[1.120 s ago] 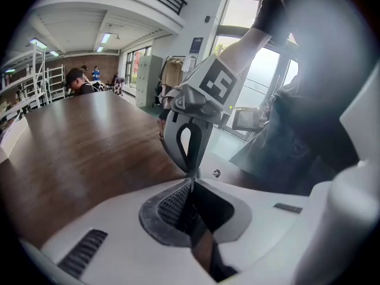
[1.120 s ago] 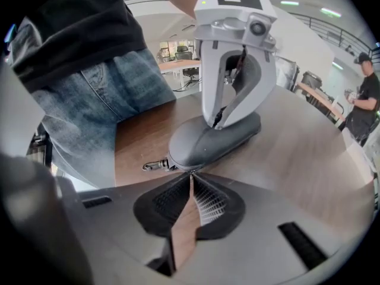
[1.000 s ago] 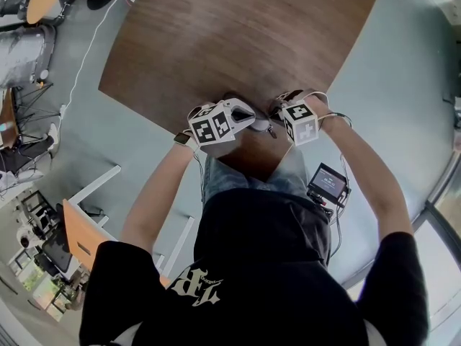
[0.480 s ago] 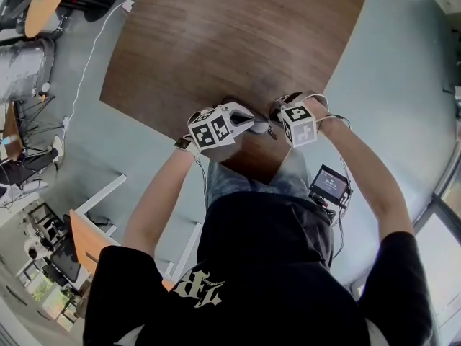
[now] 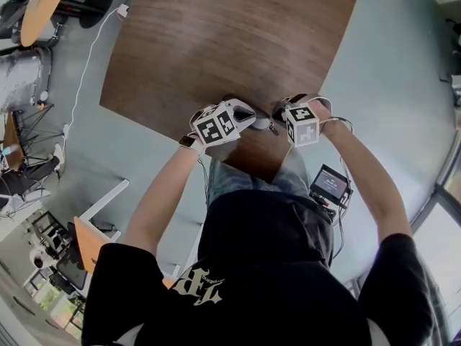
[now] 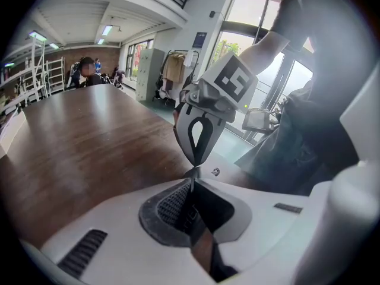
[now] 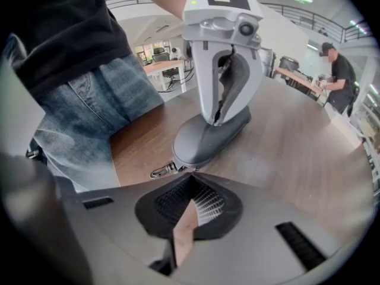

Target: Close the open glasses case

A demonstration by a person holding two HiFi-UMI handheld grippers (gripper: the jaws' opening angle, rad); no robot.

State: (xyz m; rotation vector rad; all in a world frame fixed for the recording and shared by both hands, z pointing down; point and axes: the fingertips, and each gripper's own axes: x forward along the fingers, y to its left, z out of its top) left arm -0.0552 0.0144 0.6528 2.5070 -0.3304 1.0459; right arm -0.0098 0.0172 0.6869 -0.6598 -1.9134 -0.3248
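Glasses case [image 7: 205, 138] sits on the wooden table [image 5: 230, 34], right at the corner closest to the person [image 5: 266, 265]. From the right gripper view it already looks shut to me: grey shell, lid down, no gap I can spot. A little metal clip [image 7: 160, 171] hangs off the end of the case that faces the right gripper.

Honestly not much has changed over the last second. Both grippers are parked at the case same as before and the case hasn't slid. Only the head camera has drifted a bit.

Right gripper [image 6: 195, 159] is at the clip end of the case, fingers pinched together with nothing between them that I can see. Left gripper [image 7: 217, 119] is over the top of the case, also closed tip to tip, and the tips look to be touching the lid.

My read: the closing swing is done, and this is the final press or a check that it latched. Can't see a catch though. Beyond the case it's just the long stretch of table.
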